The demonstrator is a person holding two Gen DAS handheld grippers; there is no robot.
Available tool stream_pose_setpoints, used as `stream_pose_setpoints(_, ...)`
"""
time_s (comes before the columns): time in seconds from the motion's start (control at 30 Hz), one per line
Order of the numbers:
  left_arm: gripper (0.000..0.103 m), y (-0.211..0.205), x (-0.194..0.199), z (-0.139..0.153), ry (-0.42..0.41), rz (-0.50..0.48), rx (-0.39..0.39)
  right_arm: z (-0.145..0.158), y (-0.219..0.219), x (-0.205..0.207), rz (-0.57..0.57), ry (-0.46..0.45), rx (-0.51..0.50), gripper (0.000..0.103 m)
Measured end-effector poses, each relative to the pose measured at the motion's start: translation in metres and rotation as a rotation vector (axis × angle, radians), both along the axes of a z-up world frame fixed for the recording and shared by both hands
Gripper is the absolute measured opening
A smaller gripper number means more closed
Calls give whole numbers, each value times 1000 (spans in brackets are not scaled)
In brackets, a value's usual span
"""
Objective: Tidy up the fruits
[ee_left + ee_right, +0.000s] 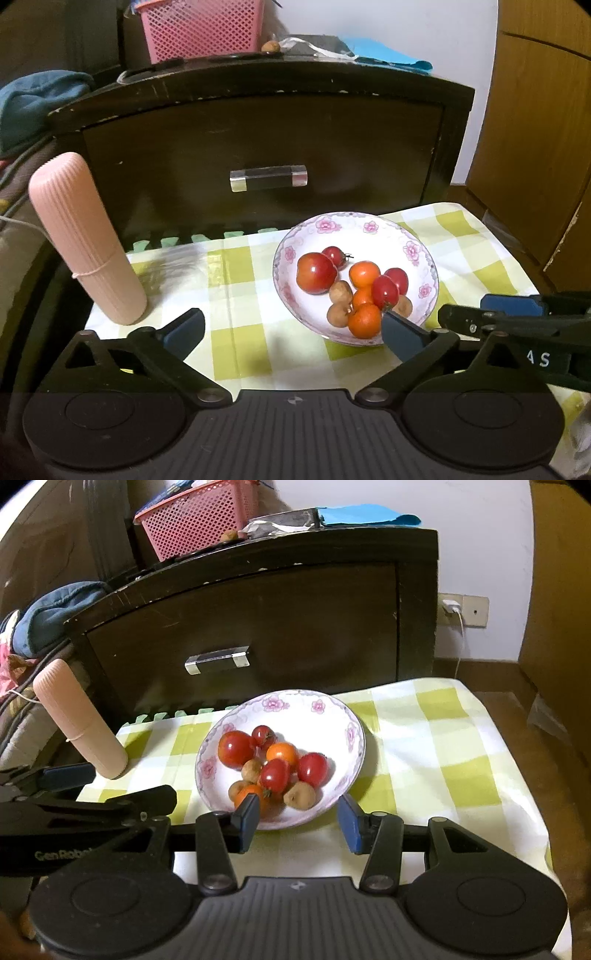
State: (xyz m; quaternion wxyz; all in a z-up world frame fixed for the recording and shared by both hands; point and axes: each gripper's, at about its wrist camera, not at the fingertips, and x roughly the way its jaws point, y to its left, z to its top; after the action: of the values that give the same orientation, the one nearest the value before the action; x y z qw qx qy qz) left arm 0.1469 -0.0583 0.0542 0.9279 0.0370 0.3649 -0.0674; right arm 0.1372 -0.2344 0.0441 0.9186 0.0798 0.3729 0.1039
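**Tech A:** Fruits [354, 291] location, left wrist view?

**Tech B:** Piled in the flowered bowl [424, 258] on the checked cloth [229, 266] covering the desk, ahead of the left gripper [291, 328] and toward its right side. Fingers spread wide with nothing between them. The right finger [400, 332] overlaps the bowl's near rim beside an orange fruit [365, 319]; contact cannot be confirmed. The left finger [184, 330] stands over bare cloth, near the pink ribbed case [85, 236]. The tool is angled downward toward the desk. The right gripper [498, 314] enters from the right edge.

**Tech A:** Right wrist view?

**Tech B:** The bowl [332, 716] sits directly ahead of the right gripper [301, 821], fruits [275, 768] heaped inside. Fingers partly apart and gripping nothing: the left finger [247, 819] overlaps the near rim in front of an orange fruit [249, 794], the right finger [351, 823] stands just outside the rim. Pitch is downward. The left gripper's [70, 775] body crosses the lower left.
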Motion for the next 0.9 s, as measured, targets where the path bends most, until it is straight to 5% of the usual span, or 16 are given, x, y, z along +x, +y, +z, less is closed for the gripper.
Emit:
stream_pose_setpoints(0.63, 103, 7, -62, -3, 13, 41, 94, 8, -2, -67, -17, 11, 14, 46)
stream_pose_setpoints(0.9, 103, 11, -89, -1, 34, 27, 63, 10, 8, -103, 9, 19, 23, 48)
